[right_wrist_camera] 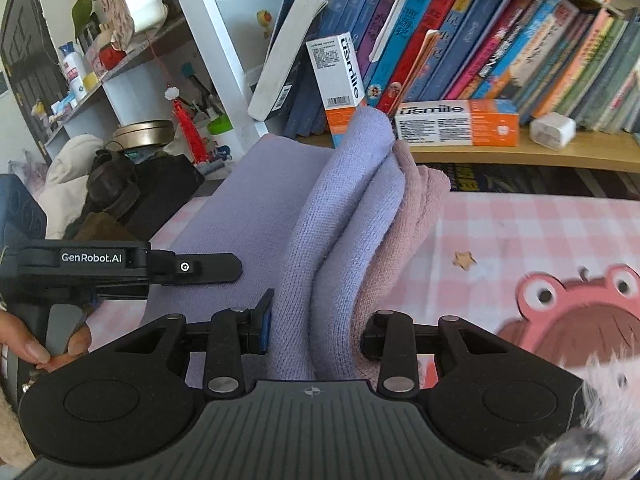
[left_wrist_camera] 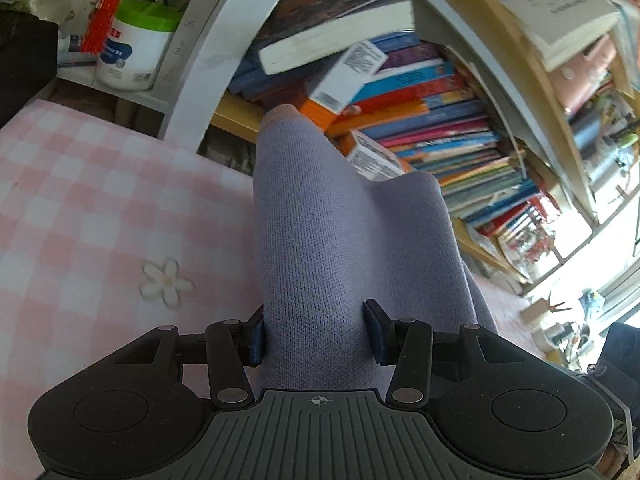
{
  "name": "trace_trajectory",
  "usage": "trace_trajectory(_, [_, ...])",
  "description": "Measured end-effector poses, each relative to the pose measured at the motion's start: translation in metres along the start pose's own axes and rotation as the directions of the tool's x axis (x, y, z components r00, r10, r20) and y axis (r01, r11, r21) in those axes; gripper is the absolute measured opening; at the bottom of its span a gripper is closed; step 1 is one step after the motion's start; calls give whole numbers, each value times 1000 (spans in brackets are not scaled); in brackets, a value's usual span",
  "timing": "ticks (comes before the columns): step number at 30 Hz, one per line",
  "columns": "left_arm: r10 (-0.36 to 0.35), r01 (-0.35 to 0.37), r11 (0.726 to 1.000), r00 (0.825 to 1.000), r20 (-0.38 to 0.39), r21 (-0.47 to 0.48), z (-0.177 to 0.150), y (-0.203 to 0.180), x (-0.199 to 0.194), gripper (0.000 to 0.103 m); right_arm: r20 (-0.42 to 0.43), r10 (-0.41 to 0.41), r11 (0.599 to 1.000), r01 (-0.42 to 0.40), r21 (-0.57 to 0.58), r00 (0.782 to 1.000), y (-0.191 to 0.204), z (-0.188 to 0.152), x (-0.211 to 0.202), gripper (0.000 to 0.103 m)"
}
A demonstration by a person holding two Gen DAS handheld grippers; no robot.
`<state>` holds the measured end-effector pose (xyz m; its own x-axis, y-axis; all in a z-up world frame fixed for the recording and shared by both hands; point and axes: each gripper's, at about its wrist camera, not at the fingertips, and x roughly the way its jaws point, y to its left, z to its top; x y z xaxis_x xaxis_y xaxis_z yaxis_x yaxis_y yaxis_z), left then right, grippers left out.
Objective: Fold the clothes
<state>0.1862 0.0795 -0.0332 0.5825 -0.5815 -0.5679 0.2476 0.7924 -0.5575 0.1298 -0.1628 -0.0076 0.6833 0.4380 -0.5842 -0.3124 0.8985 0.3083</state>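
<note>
Both wrist views face the bookshelf (left_wrist_camera: pixel 420 120), close over lilac knit (right_wrist_camera: pixel 320 220).

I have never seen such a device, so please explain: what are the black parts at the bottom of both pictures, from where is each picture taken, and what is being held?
The black parts are two handheld grippers; a person holds one in each hand. Each picture comes from a camera on one gripper, looking forward along its jaws. In the left wrist view, the left gripper has its jaws closed on purple knit cloth, lifted above a bed with a pink checked sheet. In the right wrist view, the right gripper grips a bunch of purple and pink folds; the left gripper also appears there, at the left edge. Behind stands a bookshelf.
</note>
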Motion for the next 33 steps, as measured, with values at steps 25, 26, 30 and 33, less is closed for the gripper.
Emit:
trace_trajectory(25, [154, -157, 986, 986, 57, 54, -7, -9, 0, 58, 36, -155, 986, 153, 65, 987, -23, -2, 17, 78])
trace_trajectory(26, [164, -169, 983, 984, 68, 69, -9, -13, -5, 59, 47, -170, 984, 167, 58, 984, -21, -3, 11, 78])
trace_trajectory(30, [204, -218, 968, 972, 113, 126, -19, -29, -23, 63, 94, -228, 974, 227, 21, 969, -12, -8, -15, 82])
trace_trajectory(33, [231, -253, 953, 962, 146, 166, -28, -42, -37, 77, 123, -258, 965, 261, -9, 958, -3, -13, -33, 85])
